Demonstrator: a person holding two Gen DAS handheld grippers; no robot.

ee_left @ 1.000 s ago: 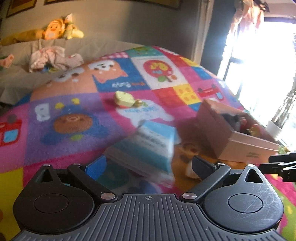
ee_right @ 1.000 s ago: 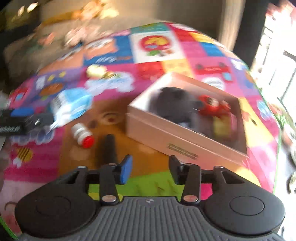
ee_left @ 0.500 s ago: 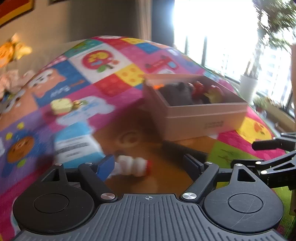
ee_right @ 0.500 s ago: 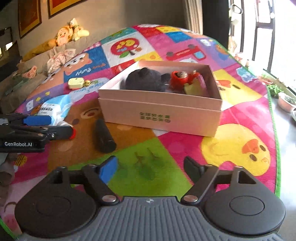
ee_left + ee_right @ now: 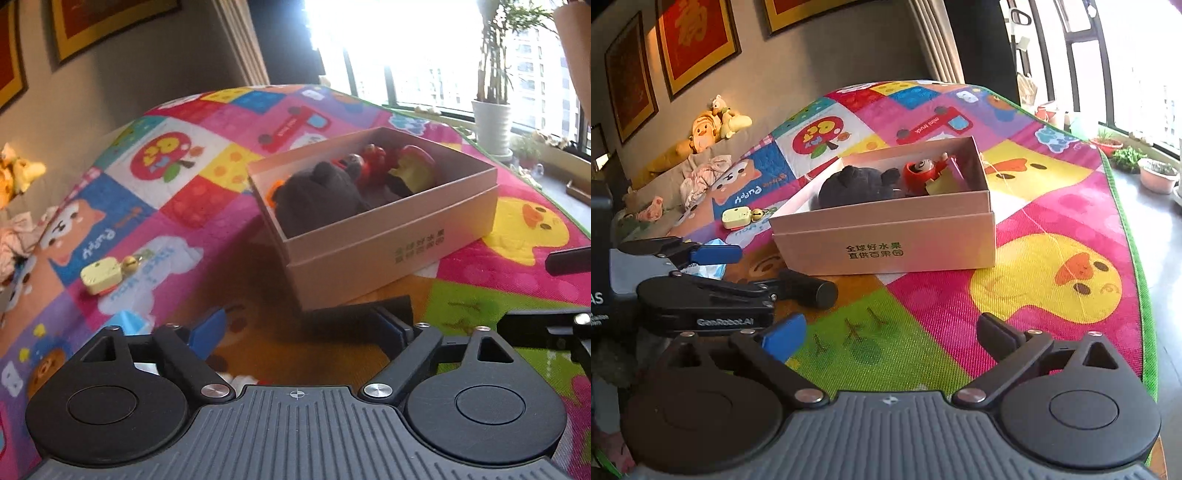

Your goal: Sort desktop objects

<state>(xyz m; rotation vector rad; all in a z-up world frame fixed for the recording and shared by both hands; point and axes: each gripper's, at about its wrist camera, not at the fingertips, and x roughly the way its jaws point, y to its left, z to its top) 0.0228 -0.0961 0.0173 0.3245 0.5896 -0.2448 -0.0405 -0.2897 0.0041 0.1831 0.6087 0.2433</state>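
A pink cardboard box (image 5: 388, 258) (image 5: 886, 243) lies open on the play mat, holding a black plush, a red figure and an apple toy. A black cylinder (image 5: 812, 290) (image 5: 343, 314) lies on the mat just in front of the box. My left gripper (image 5: 299, 328) (image 5: 738, 271) sits low over the cylinder, one finger right beside it. Its jaws are opening and the pads press on nothing. My right gripper (image 5: 890, 332) (image 5: 561, 291) hovers over the mat's green patch, jaws opening wide with nothing between them.
A yellow tag with a bell (image 5: 101, 275) (image 5: 737, 218) lies left of the box. A blue tissue pack (image 5: 127, 325) sits by my left gripper. A small white bottle (image 5: 243, 380) peeks out under it. Beyond the mat's right edge stand potted plants (image 5: 1158, 175) by the window.
The left view swung right from the tissue pack and bottle to the cylinder by the box. The left jaws narrowed, then widened. The right jaws spread wide.
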